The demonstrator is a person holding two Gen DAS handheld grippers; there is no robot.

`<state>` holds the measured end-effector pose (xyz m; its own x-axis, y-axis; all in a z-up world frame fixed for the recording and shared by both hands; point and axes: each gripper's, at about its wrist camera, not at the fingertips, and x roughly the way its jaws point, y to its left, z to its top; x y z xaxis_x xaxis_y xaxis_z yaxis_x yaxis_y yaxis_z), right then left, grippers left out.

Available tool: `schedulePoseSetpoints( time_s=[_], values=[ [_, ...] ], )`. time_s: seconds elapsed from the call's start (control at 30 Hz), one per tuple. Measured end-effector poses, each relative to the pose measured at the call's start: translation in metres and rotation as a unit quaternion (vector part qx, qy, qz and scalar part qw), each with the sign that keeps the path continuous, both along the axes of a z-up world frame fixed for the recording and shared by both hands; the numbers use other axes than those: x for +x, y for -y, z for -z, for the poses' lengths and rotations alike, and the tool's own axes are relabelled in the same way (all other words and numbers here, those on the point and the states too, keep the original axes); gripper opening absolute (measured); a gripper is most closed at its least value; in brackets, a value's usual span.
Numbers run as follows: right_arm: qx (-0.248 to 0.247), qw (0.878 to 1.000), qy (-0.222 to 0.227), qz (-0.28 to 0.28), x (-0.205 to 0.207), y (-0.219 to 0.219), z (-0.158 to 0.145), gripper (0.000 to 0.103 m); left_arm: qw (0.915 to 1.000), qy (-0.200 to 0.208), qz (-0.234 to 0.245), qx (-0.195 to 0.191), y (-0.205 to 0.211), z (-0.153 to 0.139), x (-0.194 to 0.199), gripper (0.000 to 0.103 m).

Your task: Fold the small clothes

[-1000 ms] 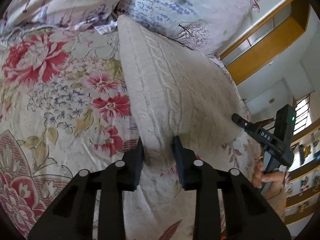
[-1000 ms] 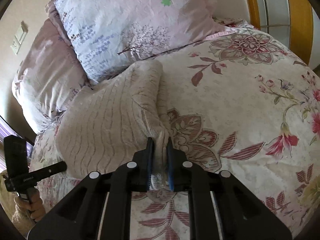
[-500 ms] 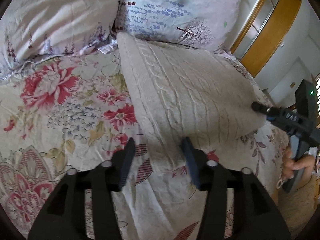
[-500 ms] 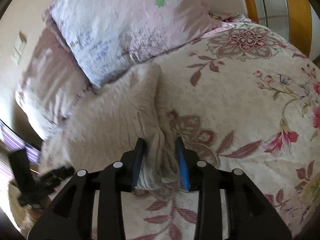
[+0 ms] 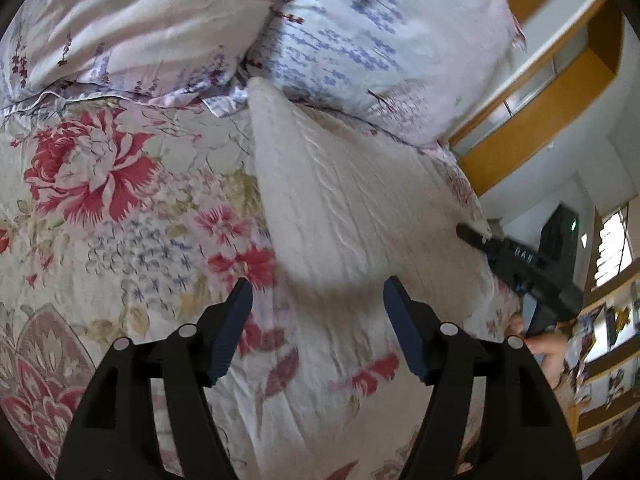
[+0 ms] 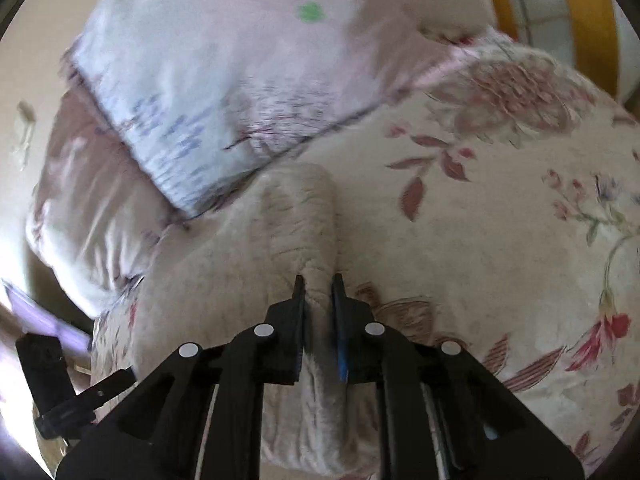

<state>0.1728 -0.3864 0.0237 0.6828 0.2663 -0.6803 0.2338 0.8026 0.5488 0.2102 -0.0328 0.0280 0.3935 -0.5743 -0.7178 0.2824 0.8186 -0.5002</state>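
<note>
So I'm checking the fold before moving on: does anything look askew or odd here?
Yes: the cream knit garment lies skewed on the floral bedspread, its far corner against the pillow. Only the right gripper pinches it; the left gripper is open.

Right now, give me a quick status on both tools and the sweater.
Left tool open, clear of the sweater. Right tool shut on a sweater fold. Sweater lies on the quilt, far end against the pillows. Nothing in the way.
</note>
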Motion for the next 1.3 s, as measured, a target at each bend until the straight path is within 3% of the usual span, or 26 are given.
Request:
schedulePoseSetpoints(
  time_s=[0.13, 0.2, 0.23, 0.27, 0.33, 0.37, 0.6, 0.93, 1.1, 1.13, 1.23, 1.3],
  values=[
    [-0.019, 1.000, -0.012, -0.014, 0.004, -0.003, -0.002, 0.014, 0.9986, -0.034, -0.013, -0.040, -0.006, 0.006, 0.021, 0.069],
    [0.002, 1.000, -0.016, -0.022, 0.004, 0.002, -0.003, 0.021, 0.9970, -0.050, -0.014, -0.058, -0.007, 0.010, 0.030, 0.069],
    [0.024, 0.999, -0.017, -0.025, 0.004, 0.006, -0.005, 0.034, 0.9964, -0.055, -0.015, -0.064, -0.006, 0.011, 0.032, 0.069],
    [0.041, 0.999, -0.016, -0.025, 0.004, 0.011, -0.006, 0.057, 0.9959, -0.058, -0.016, -0.068, -0.006, 0.013, 0.036, 0.069],
    [0.065, 0.997, -0.009, -0.029, 0.005, 0.018, -0.009, 0.080, 0.9951, -0.063, -0.019, -0.074, -0.006, 0.016, 0.041, 0.069],
    [0.074, 0.996, -0.009, -0.039, 0.009, 0.020, -0.011, 0.081, 0.9945, -0.067, -0.020, -0.078, -0.005, 0.017, 0.045, 0.069],
    [0.113, 0.988, -0.072, -0.072, 0.046, 0.024, 0.012, 0.081, 0.9890, -0.098, -0.020, -0.109, -0.003, 0.030, 0.065, 0.070],
    [0.147, 0.980, -0.057, -0.118, 0.056, 0.014, 0.022, 0.080, 0.9856, -0.110, -0.005, -0.128, 0.009, 0.036, 0.084, 0.070],
    [0.148, 0.979, -0.044, -0.136, 0.056, 0.013, 0.026, 0.065, 0.9893, -0.090, 0.005, -0.115, 0.023, 0.036, 0.090, 0.071],
    [0.148, 0.978, -0.047, -0.138, 0.055, 0.013, 0.027, 0.056, 0.9896, -0.089, 0.005, -0.113, 0.025, 0.036, 0.090, 0.071],
    [0.169, 0.974, -0.039, -0.143, 0.051, 0.010, 0.032, 0.039, 0.9903, -0.088, 0.004, -0.107, 0.031, 0.036, 0.091, 0.056],
    [0.169, 0.975, -0.028, -0.141, 0.047, 0.008, 0.028, 0.036, 0.9908, -0.077, 0.007, -0.111, 0.031, 0.032, 0.088, 0.043]
  ],
)
